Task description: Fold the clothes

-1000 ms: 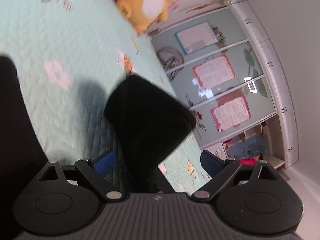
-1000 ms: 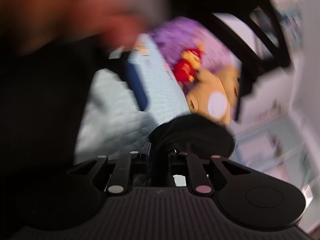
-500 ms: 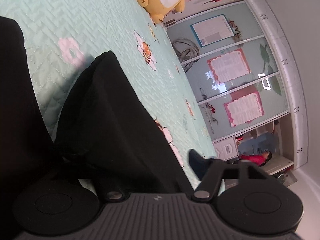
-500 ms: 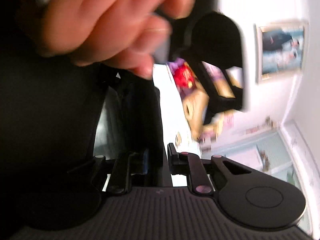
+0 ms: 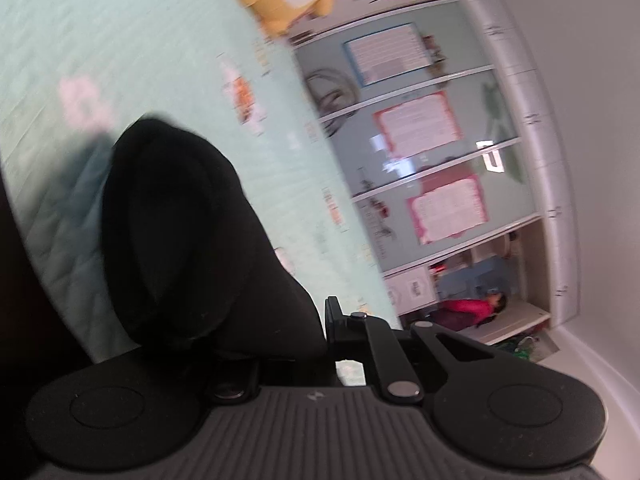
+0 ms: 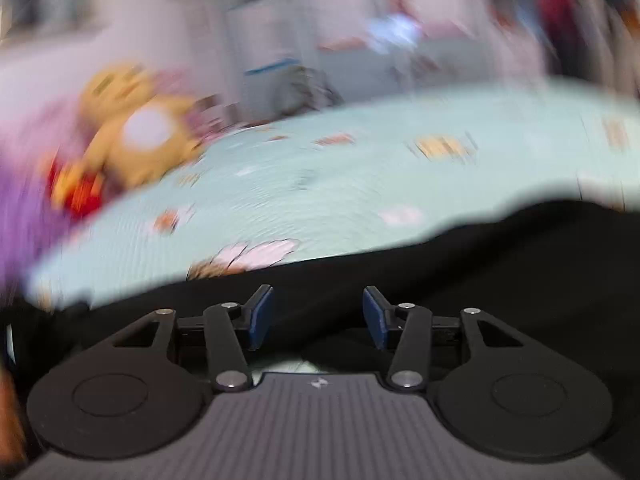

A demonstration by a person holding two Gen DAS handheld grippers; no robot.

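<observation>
A bed [image 6: 360, 184] covered with a pale mint quilted bedspread [image 5: 168, 40], printed with small cartoon bees and pink-and-white flowers. A black garment [image 6: 480, 264] lies spread on the near part of the bed, its edge running across the near side of the right wrist view. In the left wrist view a bunched fold of this black cloth [image 5: 180, 232] rises above the bedspread. At the far left end of the bed sit a yellow plush toy [image 6: 136, 132] with a white belly, a small red toy [image 6: 76, 188] just beside it, and a purple cushion or cloth [image 6: 20, 200], all blurred.
</observation>
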